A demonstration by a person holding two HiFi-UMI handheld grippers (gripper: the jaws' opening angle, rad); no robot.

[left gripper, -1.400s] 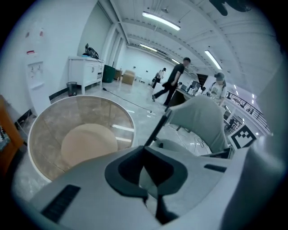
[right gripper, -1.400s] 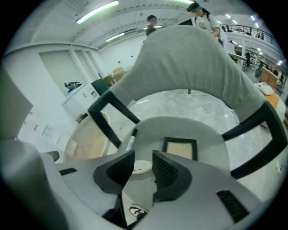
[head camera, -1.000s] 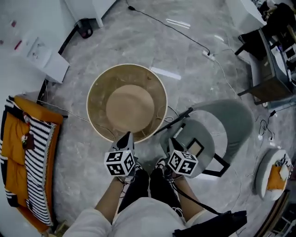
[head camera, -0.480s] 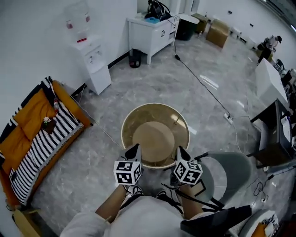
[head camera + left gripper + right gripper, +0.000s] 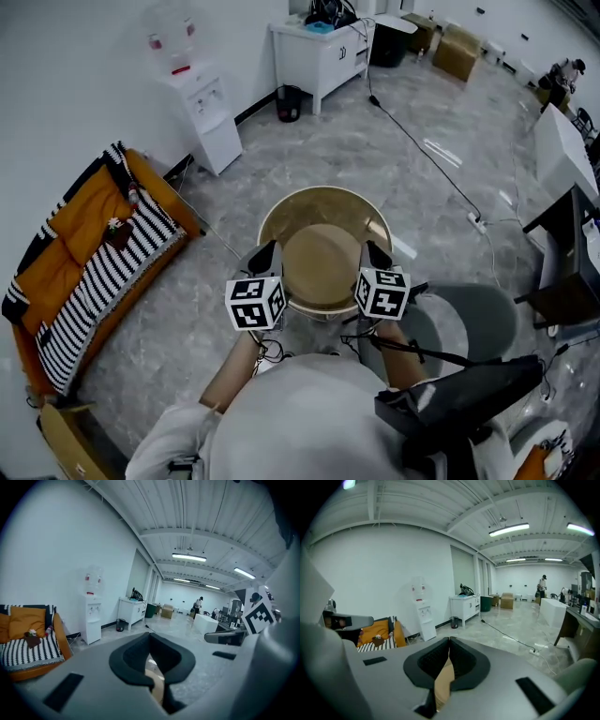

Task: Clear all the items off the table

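At far left a low couch (image 5: 89,248) with orange cushions and a black-and-white striped cover lies along the white wall. A white water dispenser (image 5: 202,112) stands farther along the same wall.

The left claw (image 5: 266,251) hovers at the left edge of the round tan worktop (image 5: 323,267), which stands on the grey marbled floor (image 5: 187,319) right in front of the person. In its own view the left claw is clenched, its tips meeting. A tan sliver shows through the slit behind the tips; this is probably the worktop's surface beyond rather than anything gripped.

The right claw (image 5: 375,251) hangs over the worktop's right edge, likewise clenched tip to tip, with a similar tan sliver in its slit. From above I cannot tell whether either claw touches the rim.

Farther right a grey chair (image 5: 483,319) stands near the worktop, and a black cable (image 5: 422,150) runs across the floor beyond it.
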